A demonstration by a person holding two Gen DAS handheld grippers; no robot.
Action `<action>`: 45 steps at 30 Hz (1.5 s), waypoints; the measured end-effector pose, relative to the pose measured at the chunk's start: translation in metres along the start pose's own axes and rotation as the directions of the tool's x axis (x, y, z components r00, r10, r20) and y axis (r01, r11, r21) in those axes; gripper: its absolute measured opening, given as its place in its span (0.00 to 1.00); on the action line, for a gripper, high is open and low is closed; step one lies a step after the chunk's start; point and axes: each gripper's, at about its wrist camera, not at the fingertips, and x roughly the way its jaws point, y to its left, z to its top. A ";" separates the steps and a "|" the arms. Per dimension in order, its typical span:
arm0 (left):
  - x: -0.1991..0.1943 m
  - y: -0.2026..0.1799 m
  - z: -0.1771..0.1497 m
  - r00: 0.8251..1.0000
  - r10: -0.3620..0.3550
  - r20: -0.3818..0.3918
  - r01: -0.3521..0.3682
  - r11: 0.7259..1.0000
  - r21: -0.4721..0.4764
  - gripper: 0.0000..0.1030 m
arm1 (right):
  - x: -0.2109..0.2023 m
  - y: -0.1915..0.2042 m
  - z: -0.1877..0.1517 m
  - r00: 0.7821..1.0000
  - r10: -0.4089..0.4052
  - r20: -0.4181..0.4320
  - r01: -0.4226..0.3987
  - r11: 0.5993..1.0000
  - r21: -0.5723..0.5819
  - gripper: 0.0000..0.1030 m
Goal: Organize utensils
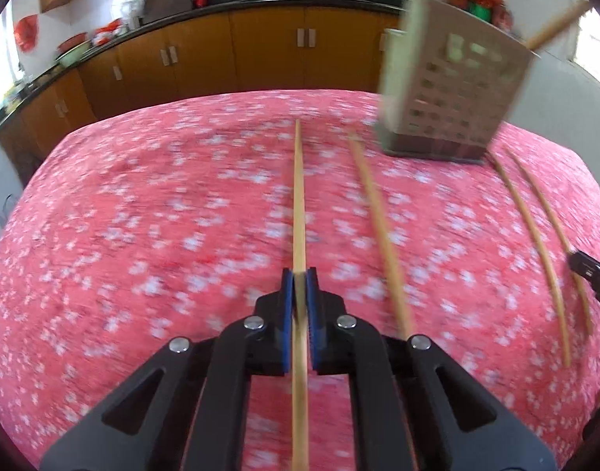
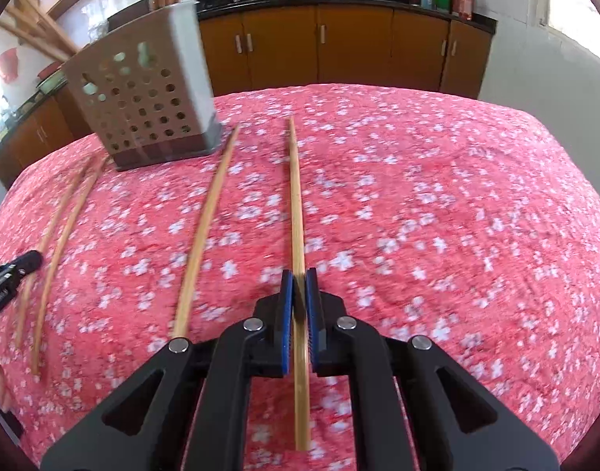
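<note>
Left wrist view: your left gripper (image 1: 299, 274) is closed on a chopstick (image 1: 299, 196), the blue pads pinching the shaft while its far end points straight ahead over the pink floral tablecloth (image 1: 143, 216). Just right of the pads lies a second chopstick (image 1: 378, 227); further right, two more chopsticks (image 1: 535, 231) lie side by side near the tip of your other gripper. The perforated utensil holder (image 1: 453, 94) stands ahead and to the right, with at least one chopstick already leaning out of its top.

Right wrist view: your right gripper (image 2: 299, 274) is likewise clamped on its own chopstick (image 2: 296, 204), which runs forward from between the pads. One loose stick lies just to the left and two more lie further left, beside the left gripper's tip at the frame edge. The holder sits ahead and to the left, sticks rising from it.

Judging from this, you are midway: some sticks are binned, two are in hand, and by both views two or three remain on the cloth. Carrying both held sticks to the holder looks like the next job.
</note>
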 end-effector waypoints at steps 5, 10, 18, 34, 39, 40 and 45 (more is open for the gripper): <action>0.002 0.026 0.003 0.999 0.030 0.015 -0.030 0.999 -0.027 0.13 | 0.002 -0.015 0.002 1.000 -0.020 0.022 0.019 0.999 0.035 0.08; 0.002 0.029 0.003 1.000 0.024 0.016 -0.023 0.999 -0.036 0.13 | 0.003 -0.012 0.001 0.999 -0.033 0.032 0.032 0.999 0.020 0.08; 0.001 0.033 0.000 1.000 -0.004 0.018 0.005 0.998 -0.063 0.13 | 0.003 -0.011 0.001 0.999 -0.024 0.030 0.023 0.999 0.030 0.08; -0.001 0.031 0.000 1.000 -0.017 0.019 0.018 0.997 -0.077 0.13 | 0.003 -0.010 0.001 0.999 -0.024 0.030 0.023 0.999 0.031 0.08; -0.001 0.031 0.000 1.000 -0.017 0.019 0.019 0.997 -0.078 0.13 | 0.003 -0.010 0.001 0.999 -0.024 0.030 0.023 0.999 0.031 0.08; -0.001 0.031 0.000 1.000 -0.018 0.019 0.019 0.997 -0.078 0.13 | 0.003 -0.010 0.001 0.999 -0.024 0.030 0.023 0.999 0.031 0.08; -0.001 0.031 0.000 1.000 -0.018 0.019 0.020 0.997 -0.078 0.13 | 0.003 -0.010 0.001 0.999 -0.024 0.030 0.023 0.999 0.031 0.08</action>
